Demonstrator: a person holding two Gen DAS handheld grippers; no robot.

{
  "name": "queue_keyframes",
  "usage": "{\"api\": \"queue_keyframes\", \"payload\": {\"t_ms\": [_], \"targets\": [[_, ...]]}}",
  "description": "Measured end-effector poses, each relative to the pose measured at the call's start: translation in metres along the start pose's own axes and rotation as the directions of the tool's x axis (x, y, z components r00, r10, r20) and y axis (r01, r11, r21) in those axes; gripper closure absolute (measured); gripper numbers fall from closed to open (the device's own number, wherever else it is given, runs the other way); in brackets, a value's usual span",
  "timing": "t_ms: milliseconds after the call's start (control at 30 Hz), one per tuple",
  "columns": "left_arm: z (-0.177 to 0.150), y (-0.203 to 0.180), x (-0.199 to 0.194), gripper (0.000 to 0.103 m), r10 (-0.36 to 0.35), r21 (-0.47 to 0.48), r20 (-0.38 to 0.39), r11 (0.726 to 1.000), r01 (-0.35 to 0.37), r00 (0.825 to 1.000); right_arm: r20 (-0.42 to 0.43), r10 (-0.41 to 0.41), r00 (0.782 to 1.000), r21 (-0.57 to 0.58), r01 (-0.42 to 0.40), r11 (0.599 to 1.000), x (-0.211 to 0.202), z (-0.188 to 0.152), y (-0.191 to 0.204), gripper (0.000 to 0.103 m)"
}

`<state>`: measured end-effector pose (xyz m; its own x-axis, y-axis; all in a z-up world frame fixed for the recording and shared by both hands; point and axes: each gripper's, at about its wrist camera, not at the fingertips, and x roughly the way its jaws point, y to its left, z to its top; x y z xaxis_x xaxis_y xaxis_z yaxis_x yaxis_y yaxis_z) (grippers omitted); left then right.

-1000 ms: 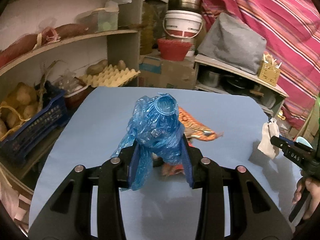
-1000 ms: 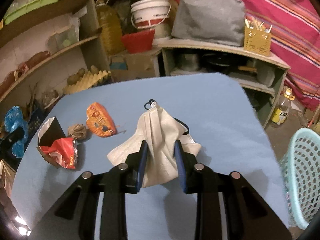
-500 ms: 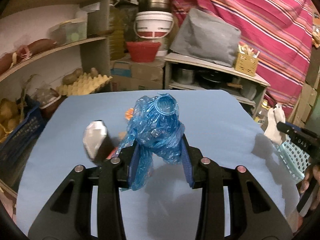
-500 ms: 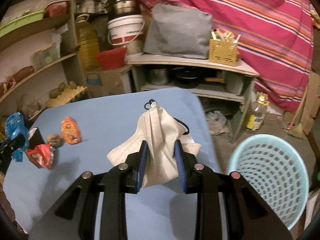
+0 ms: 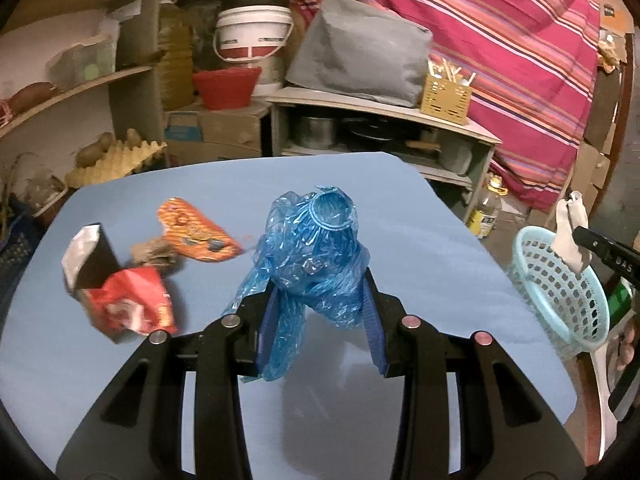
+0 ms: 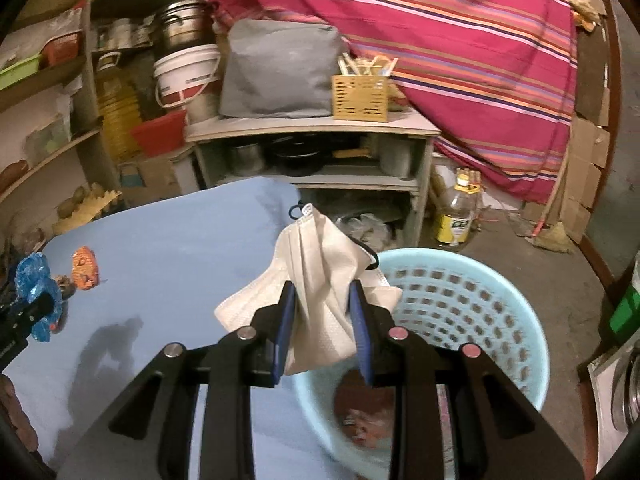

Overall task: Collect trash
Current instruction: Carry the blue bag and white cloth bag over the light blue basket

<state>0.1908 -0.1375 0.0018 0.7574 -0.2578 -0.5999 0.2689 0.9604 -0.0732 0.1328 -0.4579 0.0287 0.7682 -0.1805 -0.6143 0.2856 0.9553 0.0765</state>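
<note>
Cluttered shelves (image 5: 132, 76), blue tabletop (image 5: 400, 208) — wrappers (image 5: 132, 304), prob. foil

you can read little here — only the white letters "bas" on the black body of the right gripper (image 5: 612, 258) at the edge of the left wrist view. the yellow label on the clear plastic bottle (image 6: 454, 227) on the floor is too blurred, as is the white plastic bucket's (image 5: 252, 36) red label.
</note>
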Motion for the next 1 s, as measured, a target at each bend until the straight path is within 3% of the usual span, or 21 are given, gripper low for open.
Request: {"api": "queue_keyframes", "payload": {"t_ms": [200,467,733,1000], "targets": [[0.01,-0.037,0.001,0.066,-0.019,0.043,0.009,0.999,0.019,1.0,0.021,-0.042,0.999,0.018,0.041,0.999,-0.006,0.002,-0.036,0.075],[0.029,-0.105,0.0,0.066,-0.109,0.106,0.036,0.989,0.104,0.993,0.042,-0.071,0.997,0.099,0.066,0.993,-0.014,0.004,-0.081,0.075],[0.03,-0.175,0.022,0.066,-0.21,0.165,0.003,0.964,0.206,0.978,0.048,-0.111,0.993,0.136,0.104,0.985,-0.017,0.0,-0.113,0.075],[0.017,-0.242,0.045,0.066,-0.305,0.202,-0.059,0.929,0.31,0.951,0.016,-0.135,0.991,0.194,0.13,0.972,-0.008,-0.006,-0.143,0.075]]}}
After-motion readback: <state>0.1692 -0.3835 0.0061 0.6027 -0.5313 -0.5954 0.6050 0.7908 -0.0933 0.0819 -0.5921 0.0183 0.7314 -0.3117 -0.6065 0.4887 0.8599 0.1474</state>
